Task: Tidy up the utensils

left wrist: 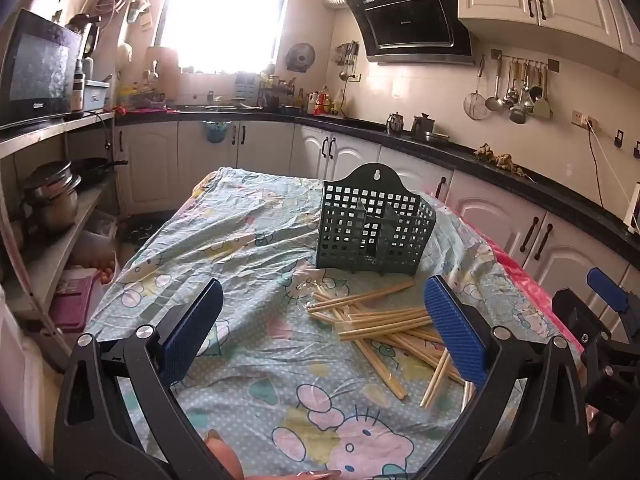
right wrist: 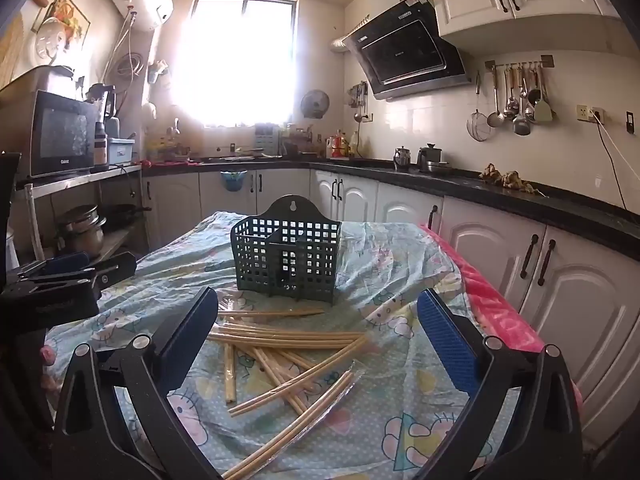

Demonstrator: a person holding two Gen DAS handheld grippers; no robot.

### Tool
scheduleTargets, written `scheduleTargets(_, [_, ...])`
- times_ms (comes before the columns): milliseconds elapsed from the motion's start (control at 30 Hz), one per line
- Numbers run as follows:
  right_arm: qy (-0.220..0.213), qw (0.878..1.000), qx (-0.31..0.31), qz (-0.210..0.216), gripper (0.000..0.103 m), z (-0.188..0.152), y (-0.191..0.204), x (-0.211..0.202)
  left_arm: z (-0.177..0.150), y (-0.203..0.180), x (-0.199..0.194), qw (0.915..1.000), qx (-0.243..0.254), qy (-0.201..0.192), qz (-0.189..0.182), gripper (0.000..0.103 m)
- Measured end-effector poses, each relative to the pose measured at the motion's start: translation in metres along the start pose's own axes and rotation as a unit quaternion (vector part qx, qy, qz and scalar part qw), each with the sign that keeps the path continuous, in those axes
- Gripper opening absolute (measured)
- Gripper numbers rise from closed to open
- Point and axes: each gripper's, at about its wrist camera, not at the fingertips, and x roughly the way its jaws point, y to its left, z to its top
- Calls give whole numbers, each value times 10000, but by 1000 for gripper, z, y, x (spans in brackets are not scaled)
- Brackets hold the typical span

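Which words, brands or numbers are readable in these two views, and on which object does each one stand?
"Galanz", likely but small: on the microwave, lower left of its front.
Range hood: a brand mark on the glass and stickers at its top, too small to read.
Pink cover at the table edge: pale printed letters, blurred, unreadable.
Green utensil basket, chopsticks: no text.
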Motion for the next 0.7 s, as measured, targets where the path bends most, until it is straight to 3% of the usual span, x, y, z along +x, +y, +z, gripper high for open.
scheduleTargets(700, [-91,9999,13,-84,97,0,-4,0,2,1,0,10000,-13,-21,-18,93])
